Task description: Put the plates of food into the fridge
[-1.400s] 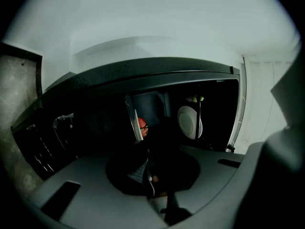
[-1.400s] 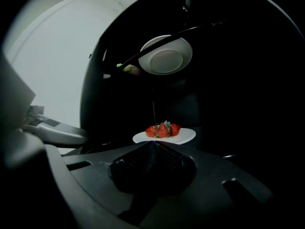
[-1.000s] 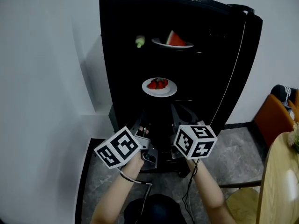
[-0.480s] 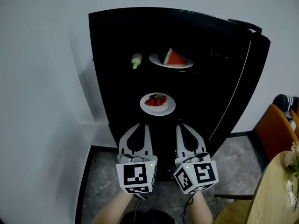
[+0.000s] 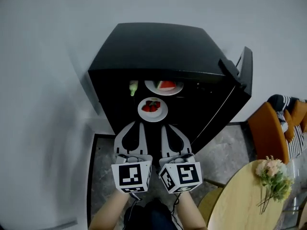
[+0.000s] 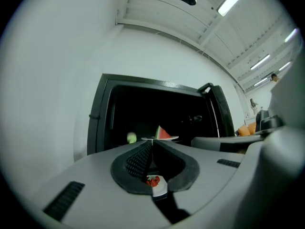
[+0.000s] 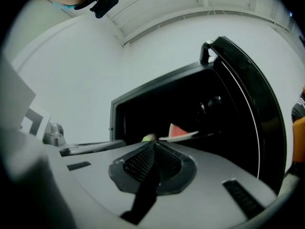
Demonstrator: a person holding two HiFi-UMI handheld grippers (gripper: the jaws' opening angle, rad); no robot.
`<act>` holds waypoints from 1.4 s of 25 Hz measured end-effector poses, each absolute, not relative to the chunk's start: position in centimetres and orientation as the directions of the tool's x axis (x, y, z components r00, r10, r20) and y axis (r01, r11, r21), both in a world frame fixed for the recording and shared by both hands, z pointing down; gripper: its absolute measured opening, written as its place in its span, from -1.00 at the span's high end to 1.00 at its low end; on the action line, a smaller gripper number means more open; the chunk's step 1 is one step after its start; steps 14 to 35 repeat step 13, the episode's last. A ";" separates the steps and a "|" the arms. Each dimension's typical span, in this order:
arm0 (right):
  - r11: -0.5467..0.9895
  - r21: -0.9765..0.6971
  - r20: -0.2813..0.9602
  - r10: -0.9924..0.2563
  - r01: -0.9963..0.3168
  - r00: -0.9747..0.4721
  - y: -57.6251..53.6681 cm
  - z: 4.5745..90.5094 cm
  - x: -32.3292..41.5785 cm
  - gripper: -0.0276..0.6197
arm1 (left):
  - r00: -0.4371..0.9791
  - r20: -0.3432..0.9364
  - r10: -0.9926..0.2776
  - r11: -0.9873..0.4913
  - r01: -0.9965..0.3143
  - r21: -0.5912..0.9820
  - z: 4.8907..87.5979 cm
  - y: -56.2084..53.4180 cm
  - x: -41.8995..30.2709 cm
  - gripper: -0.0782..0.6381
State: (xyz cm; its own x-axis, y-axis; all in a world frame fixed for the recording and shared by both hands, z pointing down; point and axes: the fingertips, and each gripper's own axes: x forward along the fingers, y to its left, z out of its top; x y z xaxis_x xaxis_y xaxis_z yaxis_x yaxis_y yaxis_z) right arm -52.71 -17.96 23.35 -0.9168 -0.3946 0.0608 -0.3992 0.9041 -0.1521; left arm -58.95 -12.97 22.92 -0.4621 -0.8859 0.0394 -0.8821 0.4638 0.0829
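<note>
A black fridge stands open. On an upper shelf sits a white plate with a watermelon slice; a white plate of strawberries rests on the shelf below. A small green item lies left of the watermelon plate. My left gripper and right gripper are side by side just in front of the opening, pointing level into it. Both are shut with nothing between the fingers.
The fridge door hangs open on the right. A round wooden table with flowers is at the lower right, with an orange chair beyond it. A grey wall flanks the fridge on the left.
Both grippers have risen in front of the fridge, from its base up toward the shelves. The left one rolled upright. The fridge's top has come into sight.
</note>
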 end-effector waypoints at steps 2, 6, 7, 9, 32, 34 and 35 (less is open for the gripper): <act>0.906 -0.155 0.071 -0.388 -0.394 -0.919 -17.6 19.3 -53.1 0.88 | -0.475 0.066 -0.878 0.479 -0.871 0.109 19.8 -12.3 -59.4 0.73; 0.905 -0.124 0.093 -0.397 -0.407 -0.913 -17.8 12.2 -53.9 0.88 | -0.483 0.121 -0.867 0.497 -0.856 0.143 14.4 -11.7 -60.2 0.73; 0.903 -0.123 0.096 -0.402 -0.411 -0.911 -17.9 10.7 -54.1 0.88 | -0.481 0.130 -0.867 0.497 -0.855 0.151 13.0 -11.7 -60.3 0.73; 0.897 -0.145 0.103 -0.406 -0.417 -0.908 -17.5 7.9 -53.9 0.88 | -0.485 0.135 -0.864 0.501 -0.852 0.149 10.1 -11.3 -60.0 0.73; 0.899 -0.157 0.102 -0.398 -0.409 -0.912 -14.3 3.1 -52.2 0.88 | -0.522 0.100 -0.847 0.532 -0.836 0.135 4.3 -7.9 -58.6 0.73; 0.899 -0.157 0.102 -0.398 -0.409 -0.912 -14.3 3.1 -52.2 0.88 | -0.522 0.100 -0.847 0.532 -0.836 0.135 4.3 -7.9 -58.6 0.73; 0.899 -0.157 0.102 -0.398 -0.409 -0.912 -14.3 3.1 -52.2 0.88 | -0.522 0.100 -0.847 0.532 -0.836 0.135 4.3 -7.9 -58.6 0.73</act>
